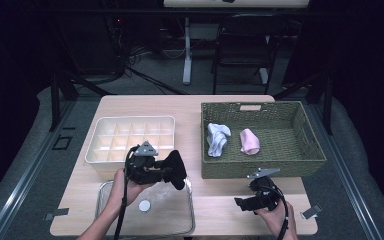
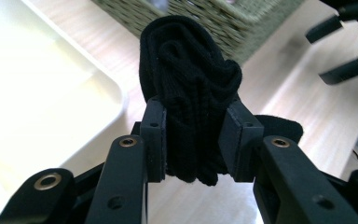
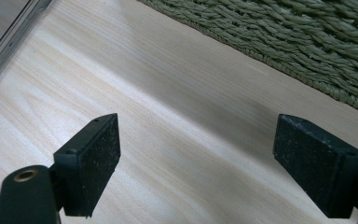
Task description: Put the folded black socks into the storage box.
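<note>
The likeliest slip, I judge, is the black sock bundle point(image 2: 186, 93) working loose: the left gripper point(image 2: 193, 140) pinches it low, near its bottom end, so most of the roll stands proud above the pads point(image 2: 154, 140) and a quick swing could let the folds spring open or slide out. A second risk is missing the mark, since the white divided tray point(image 1: 130, 136) has small compartments and a bulky roll may catch on a divider or straddle two cells (the high view suggests the bundle is about as wide as one cell). In the high view the left gripper point(image 1: 172, 169) holds the bundle in the air just past the tray's near right corner, above the edge of the clear lidded container point(image 1: 180, 220) and short of the woven basket point(image 1: 280, 165). The bundle itself is a ribbed knit, rolled and folded into a thick dark wad, squeezed narrow where the jaws clamp it. The right gripper point(image 3: 198, 168) hangs over bare tabletop beside the basket wall, jaws spread wide with nothing between them. A white sock point(image 1: 217, 139) and a pink sock point(image 1: 250, 141) lie in the basket
</note>
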Available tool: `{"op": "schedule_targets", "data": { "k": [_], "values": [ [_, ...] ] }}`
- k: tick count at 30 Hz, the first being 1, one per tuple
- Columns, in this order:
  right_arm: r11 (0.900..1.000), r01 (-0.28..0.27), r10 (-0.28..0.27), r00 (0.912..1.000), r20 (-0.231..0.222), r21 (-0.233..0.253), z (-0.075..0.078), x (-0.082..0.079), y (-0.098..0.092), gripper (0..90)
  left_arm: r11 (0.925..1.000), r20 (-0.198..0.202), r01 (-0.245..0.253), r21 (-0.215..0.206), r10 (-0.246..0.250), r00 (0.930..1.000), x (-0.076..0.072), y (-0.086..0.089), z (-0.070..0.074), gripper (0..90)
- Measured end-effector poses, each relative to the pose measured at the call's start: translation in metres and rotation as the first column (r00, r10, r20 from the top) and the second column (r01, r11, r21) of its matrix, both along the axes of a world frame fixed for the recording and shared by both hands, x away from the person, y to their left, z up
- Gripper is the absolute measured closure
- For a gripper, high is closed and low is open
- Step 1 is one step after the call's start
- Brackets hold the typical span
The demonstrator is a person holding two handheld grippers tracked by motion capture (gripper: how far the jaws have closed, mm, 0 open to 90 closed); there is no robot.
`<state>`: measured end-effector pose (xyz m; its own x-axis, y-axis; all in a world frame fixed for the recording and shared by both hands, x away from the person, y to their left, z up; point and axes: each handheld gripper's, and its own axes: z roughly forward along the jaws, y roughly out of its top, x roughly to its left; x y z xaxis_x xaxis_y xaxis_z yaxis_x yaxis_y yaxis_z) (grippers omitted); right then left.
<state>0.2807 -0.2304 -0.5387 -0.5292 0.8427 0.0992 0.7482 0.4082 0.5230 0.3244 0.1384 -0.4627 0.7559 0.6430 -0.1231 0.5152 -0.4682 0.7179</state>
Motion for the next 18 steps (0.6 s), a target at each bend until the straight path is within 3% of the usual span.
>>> {"op": "schedule_targets", "data": {
  "k": [1,4,7,9,18],
  "values": [
    [1.000,0.011,-0.011,0.9999,0.008,0.014,-0.001,-0.001,0.001,14.4,0.9999,0.005,-0.013,-0.001,0.013,0.9999,0.002,0.003,0.001,65.1],
    [1.000,-0.002,0.002,1.0000,0.004,-0.020,0.000,0.000,0.001,14.4,0.9990,0.024,-0.044,-0.011,0.045,0.9987,0.006,0.010,0.007,65.1],
    [1.000,-0.007,0.007,1.0000,-0.001,-0.023,0.000,0.000,0.001,14.5,0.9976,0.049,-0.069,-0.006,0.069,0.9964,0.010,0.017,0.011,65.1],
    [1.000,0.004,-0.004,1.0000,0.002,-0.002,0.000,0.000,0.001,14.5,0.9959,0.058,-0.090,-0.007,0.090,0.9943,0.014,0.022,0.014,65.1],
    [1.000,0.016,-0.016,0.9999,-0.002,-0.008,0.000,-0.002,-0.001,14.5,0.9914,0.090,-0.131,0.006,0.130,0.9874,0.027,0.028,0.018,65.2]
  ]
}}
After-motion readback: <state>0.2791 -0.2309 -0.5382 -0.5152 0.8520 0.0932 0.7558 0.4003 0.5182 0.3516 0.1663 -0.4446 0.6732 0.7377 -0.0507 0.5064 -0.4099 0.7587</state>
